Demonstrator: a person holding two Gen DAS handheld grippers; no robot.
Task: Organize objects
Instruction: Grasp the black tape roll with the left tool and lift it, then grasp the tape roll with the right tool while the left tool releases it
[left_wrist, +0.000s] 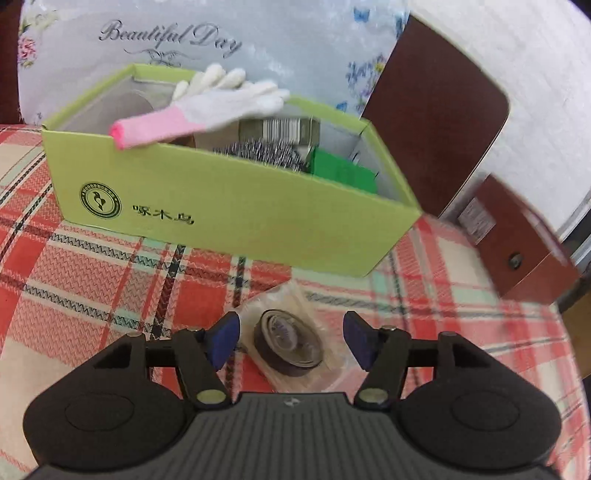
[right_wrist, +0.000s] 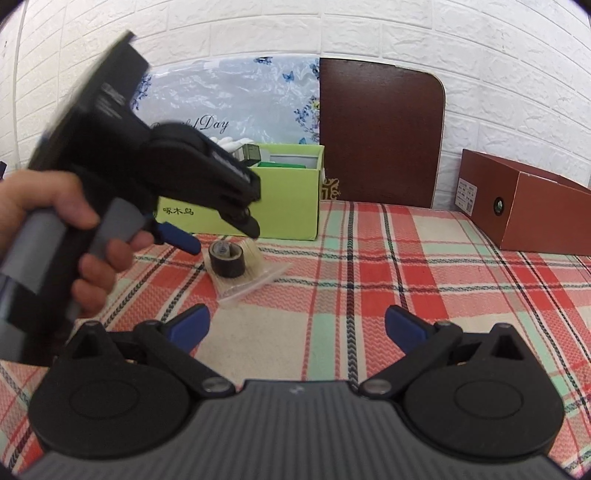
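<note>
Left wrist view, upper left: a white knit glove (left_wrist: 221, 101) with a pink cuff, soft and limp, draped over the near rim of the green cardboard box (left_wrist: 229, 214) so the fingers hang inward. Probably dropped there rather than laid flat.

Inside the box, centre and right: a wiry steel scourer (left_wrist: 262, 153), a grey carton with a barcode (left_wrist: 280, 129), and something flat and green (left_wrist: 340, 173), all loosely heaped.

Lower centre: the left gripper (left_wrist: 291, 341), jaws parted and empty, straddling a dark roll of tape (left_wrist: 288, 347) sealed in a clear crinkly bag. Blue pads clear of the roll on both sides, so no grip yet. Likely lined up for a pickup, with the box just beyond as the destination.

Underneath: a red plaid tablecloth (left_wrist: 92, 280), woven and matte.

Right wrist view, left side: a hand (right_wrist: 66, 229) around the left tool's grey handle. Lower centre: the right gripper (right_wrist: 297, 326), wide apart, holding nothing, over bare cloth. Far right: a brown cardboard box (right_wrist: 535, 218), stiff and open-topped.
</note>
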